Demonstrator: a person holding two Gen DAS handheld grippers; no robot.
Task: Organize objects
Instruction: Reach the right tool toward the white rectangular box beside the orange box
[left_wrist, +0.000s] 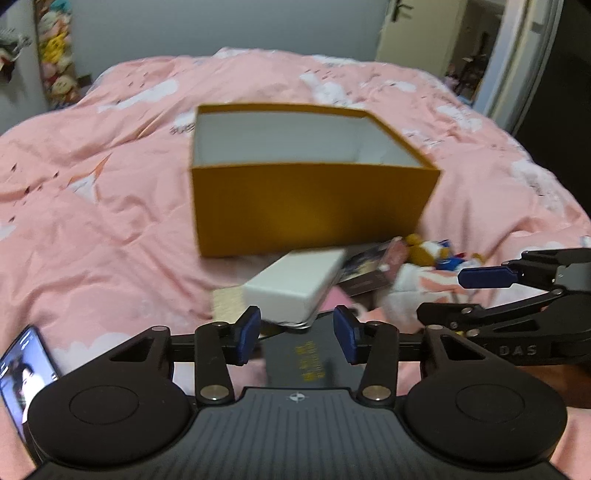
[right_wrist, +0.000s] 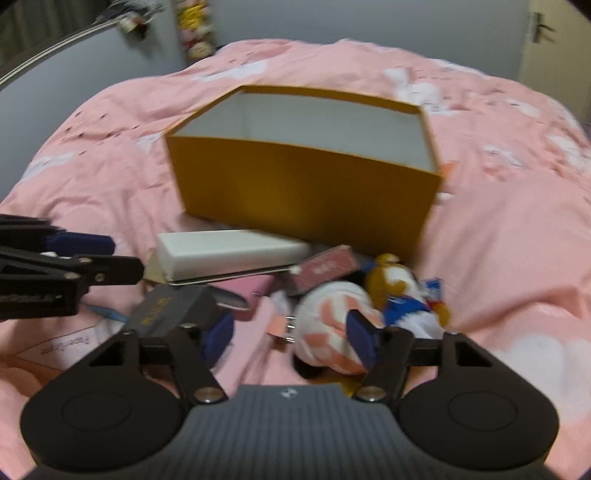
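An open orange box (left_wrist: 314, 206) (right_wrist: 306, 192) with a white inside stands on the pink bedspread. In front of it lies a pile: a long white box (left_wrist: 295, 280) (right_wrist: 225, 251), a black box with gold lettering (left_wrist: 299, 358) (right_wrist: 166, 306), a small pink box (right_wrist: 325, 269), a white-and-pink striped soft item (right_wrist: 325, 321) and a duck plush (right_wrist: 402, 291) (left_wrist: 428, 253). My left gripper (left_wrist: 297, 336) is open above the black box, without gripping it. My right gripper (right_wrist: 291, 336) is open, its right pad in front of the striped item.
A lit phone (left_wrist: 26, 369) lies at the near left on the bedspread (left_wrist: 110, 229). A printed paper sheet (right_wrist: 55, 343) lies under the left gripper's arm (right_wrist: 66, 273). A pink pouch (right_wrist: 251, 291) sits in the pile. A door (left_wrist: 413, 29) stands behind the bed.
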